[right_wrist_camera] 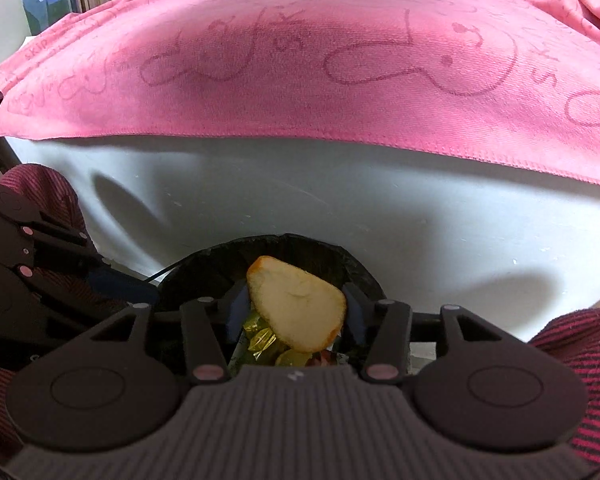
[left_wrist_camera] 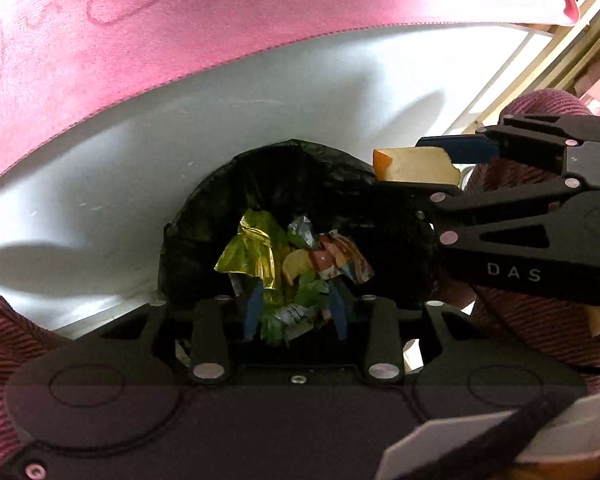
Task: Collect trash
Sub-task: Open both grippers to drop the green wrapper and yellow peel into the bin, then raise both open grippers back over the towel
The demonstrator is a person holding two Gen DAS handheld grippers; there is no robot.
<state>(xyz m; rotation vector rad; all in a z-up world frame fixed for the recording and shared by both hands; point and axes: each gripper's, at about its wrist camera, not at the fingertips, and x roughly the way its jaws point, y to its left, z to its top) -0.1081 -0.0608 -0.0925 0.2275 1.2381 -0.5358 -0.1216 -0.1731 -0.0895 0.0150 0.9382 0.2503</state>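
Right wrist view: my right claw (right_wrist_camera: 296, 312) pinches a peel slice (right_wrist_camera: 296, 312) over the black-lined bin (right_wrist_camera: 356, 270) — wrappers (right_wrist_camera: 266, 338) below are half hidden. My left claw (left_wrist_camera: 296, 312) hangs spread over the same bin on the white bench (left_wrist_camera: 100, 184), its fingertips lost against the trash.

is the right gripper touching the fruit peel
Touching. In the left wrist view the right gripper clamps the fruit peel between its fingers; the right wrist view shows the peel pinched there too.
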